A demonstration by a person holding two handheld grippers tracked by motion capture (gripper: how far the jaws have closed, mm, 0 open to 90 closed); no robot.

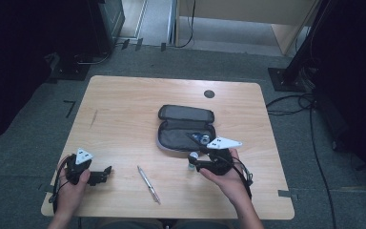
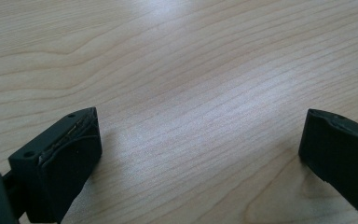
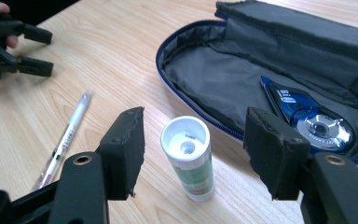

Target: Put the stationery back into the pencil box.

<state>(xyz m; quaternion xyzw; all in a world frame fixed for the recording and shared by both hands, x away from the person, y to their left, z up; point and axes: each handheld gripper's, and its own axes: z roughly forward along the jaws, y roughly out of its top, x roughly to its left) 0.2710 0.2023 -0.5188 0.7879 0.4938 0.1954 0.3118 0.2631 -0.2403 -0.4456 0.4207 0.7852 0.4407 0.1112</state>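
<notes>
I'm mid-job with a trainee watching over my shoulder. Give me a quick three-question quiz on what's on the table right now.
1. True or false: the right gripper is clamped on the glue stick.
2. What lies inside the open pencil case: A) scissors, B) a blue correction tape roller, C) an eraser?
3. Which thing lies on the table between the two grippers?

Key
1. False. Its jaws stand either side of the glue stick, apart from it, and the stick stands on the table beside the case.
2. B, the correction tape roller.
3. The pen, with the left gripper open and holding nothing on one side of it.
</notes>
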